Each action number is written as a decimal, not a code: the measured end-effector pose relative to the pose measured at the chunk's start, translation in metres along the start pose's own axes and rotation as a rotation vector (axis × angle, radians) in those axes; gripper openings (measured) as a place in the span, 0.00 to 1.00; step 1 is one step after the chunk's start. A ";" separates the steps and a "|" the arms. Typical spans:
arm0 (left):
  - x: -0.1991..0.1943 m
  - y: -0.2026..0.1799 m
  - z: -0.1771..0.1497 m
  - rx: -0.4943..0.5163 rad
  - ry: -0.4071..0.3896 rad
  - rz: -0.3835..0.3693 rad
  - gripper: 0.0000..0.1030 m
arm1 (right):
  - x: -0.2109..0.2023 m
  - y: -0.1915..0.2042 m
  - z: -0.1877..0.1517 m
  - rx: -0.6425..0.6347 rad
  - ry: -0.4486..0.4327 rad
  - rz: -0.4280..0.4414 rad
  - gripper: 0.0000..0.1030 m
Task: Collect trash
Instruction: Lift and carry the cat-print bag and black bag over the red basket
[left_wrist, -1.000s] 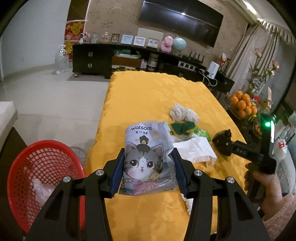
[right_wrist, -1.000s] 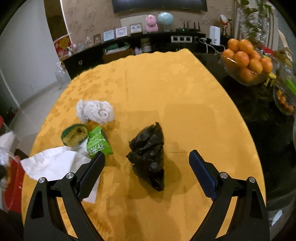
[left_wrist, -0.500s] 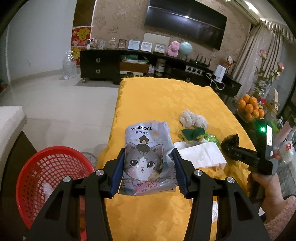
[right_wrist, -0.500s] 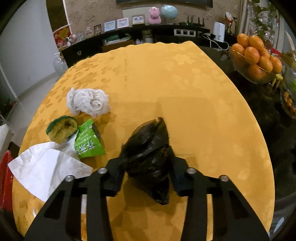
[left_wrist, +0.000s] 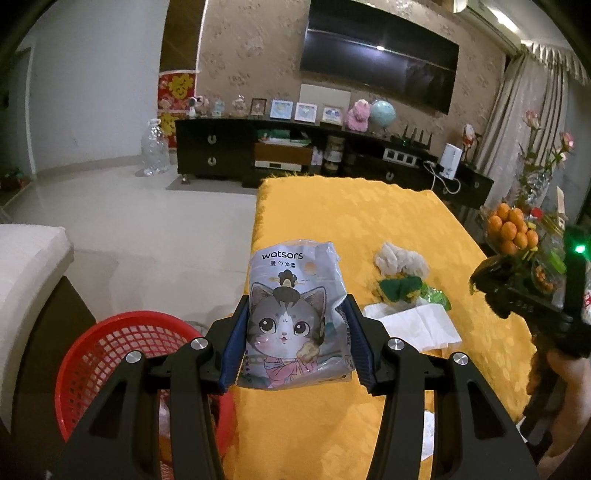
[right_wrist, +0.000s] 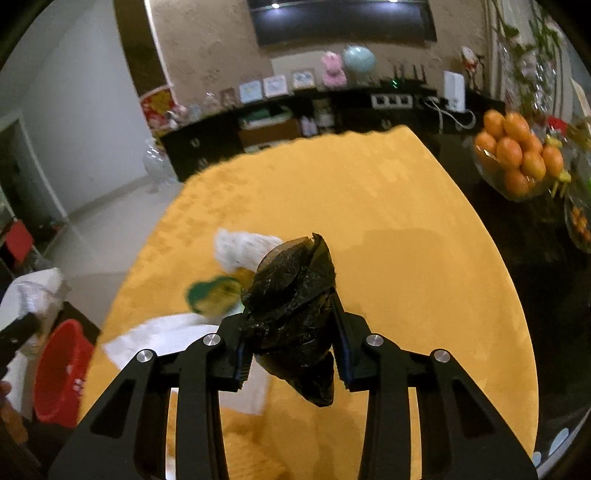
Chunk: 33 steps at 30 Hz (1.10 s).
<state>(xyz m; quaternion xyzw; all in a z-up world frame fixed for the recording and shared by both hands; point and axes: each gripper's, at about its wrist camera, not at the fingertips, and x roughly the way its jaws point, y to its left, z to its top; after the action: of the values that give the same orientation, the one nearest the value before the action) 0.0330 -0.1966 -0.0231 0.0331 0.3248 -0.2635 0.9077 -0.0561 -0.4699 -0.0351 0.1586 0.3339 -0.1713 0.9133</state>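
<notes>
Black crumpled plastic bag sits clamped in the right tongs, long axis running 12 to 6 o'clock, above the yellow surface. Left tongs grip an upright Watsons tissue pack; red basket at 8 o'clock.

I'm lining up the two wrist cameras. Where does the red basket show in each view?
Left wrist view: the red basket sits bottom left, on the floor beside the table.
Right wrist view: the basket is at the far left edge, low, partly cut off.
Shared landmark: the bowl of oranges, at right in both.
</notes>
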 end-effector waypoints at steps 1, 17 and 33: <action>-0.001 0.000 0.000 0.000 -0.003 0.003 0.46 | -0.006 0.005 0.002 -0.008 -0.013 0.012 0.34; -0.027 0.037 0.008 -0.052 -0.059 0.099 0.46 | -0.051 0.087 0.014 -0.149 -0.088 0.158 0.34; -0.054 0.107 -0.010 -0.126 -0.056 0.259 0.46 | -0.045 0.196 0.005 -0.314 -0.051 0.331 0.34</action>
<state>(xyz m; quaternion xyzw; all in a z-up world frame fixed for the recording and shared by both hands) 0.0456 -0.0781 -0.0104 0.0104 0.3081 -0.1239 0.9432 -0.0030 -0.2878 0.0328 0.0628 0.3027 0.0311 0.9505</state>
